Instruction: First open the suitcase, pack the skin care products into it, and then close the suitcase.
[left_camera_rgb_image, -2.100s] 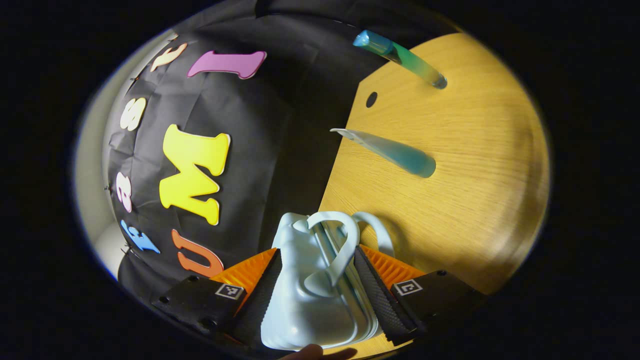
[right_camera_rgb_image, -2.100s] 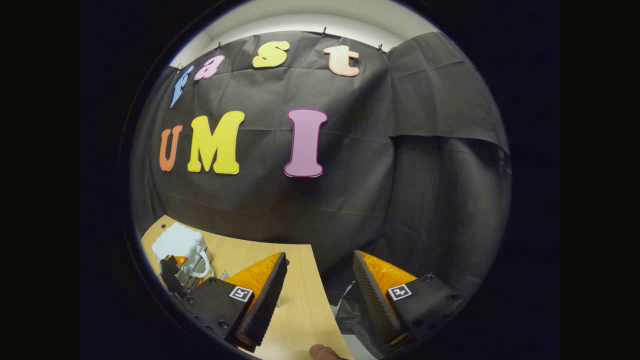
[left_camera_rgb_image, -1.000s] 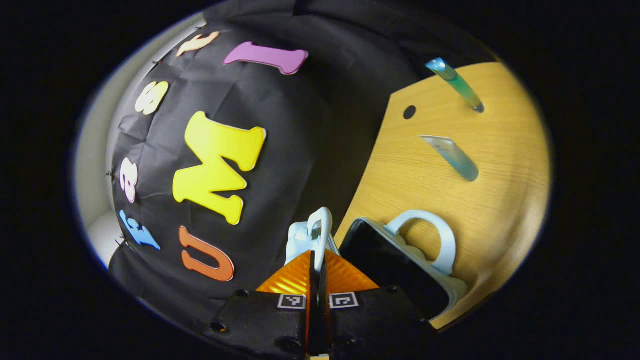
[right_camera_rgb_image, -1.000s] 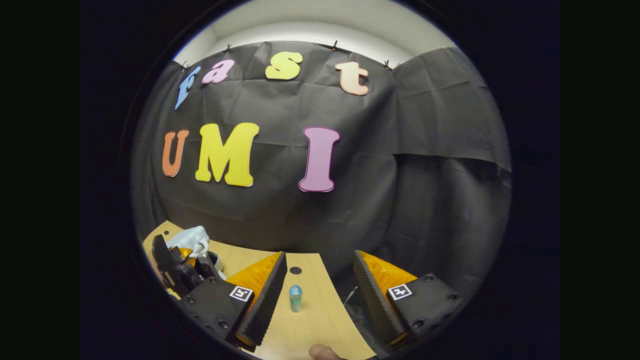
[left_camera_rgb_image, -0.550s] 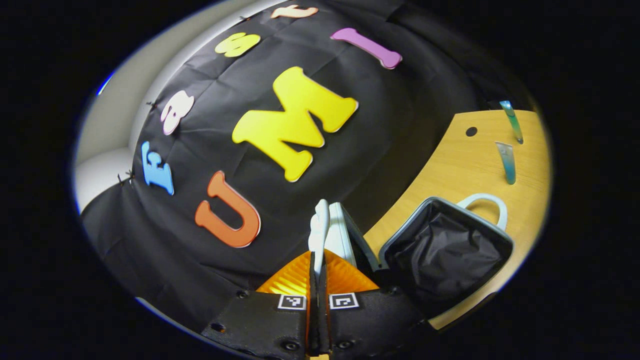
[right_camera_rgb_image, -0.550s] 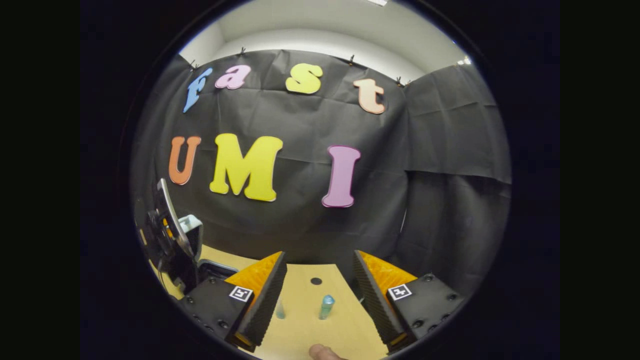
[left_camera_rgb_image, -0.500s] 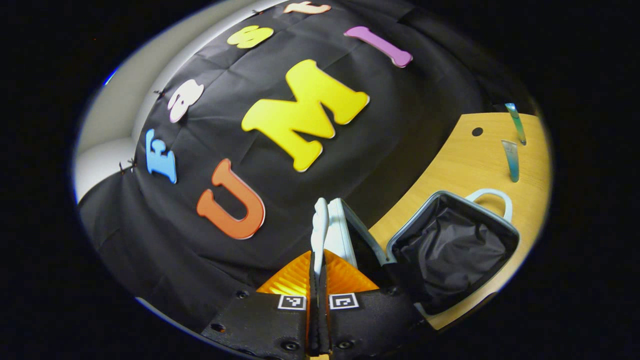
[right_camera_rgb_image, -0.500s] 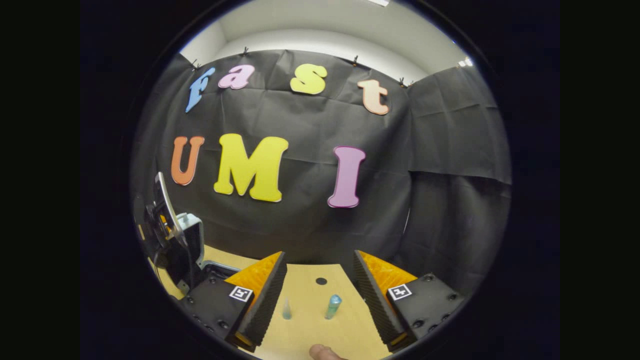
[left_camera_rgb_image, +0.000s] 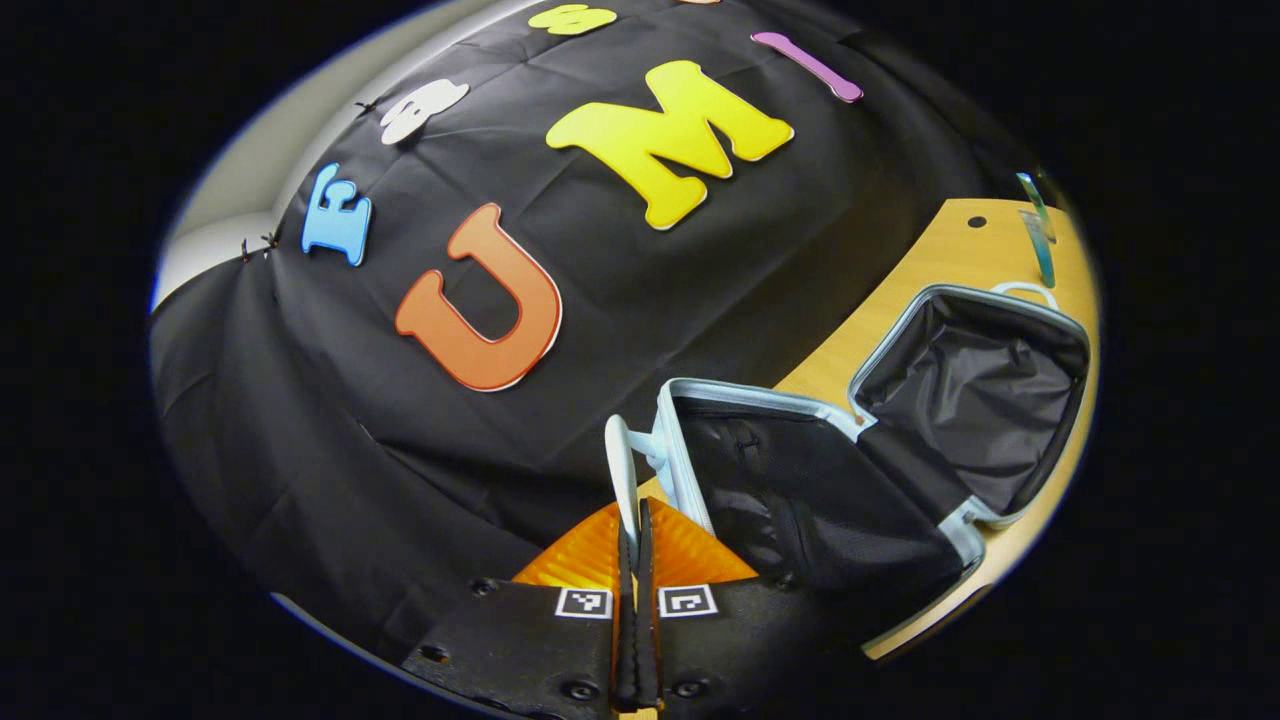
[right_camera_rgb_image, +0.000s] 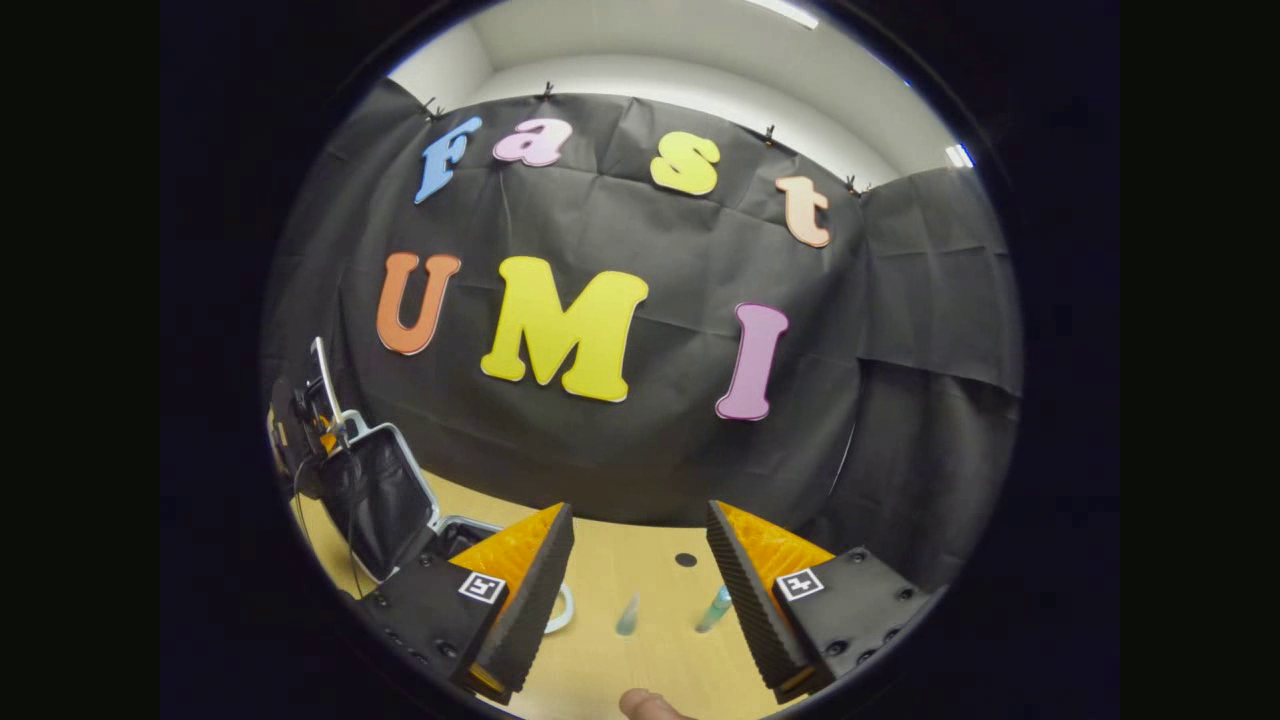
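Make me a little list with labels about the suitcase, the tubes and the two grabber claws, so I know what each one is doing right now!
suitcase: light blue, open, black lining showing, lying on the wooden table
lid: swung up and away from the other half
left gripper: fingers pinched on the lid's handle
right gripper: open, holding nothing, above the table
tubes: two blue-green ones, tube and bottle, on the table ahead of the right gripper
packed so far: nothing visible inside
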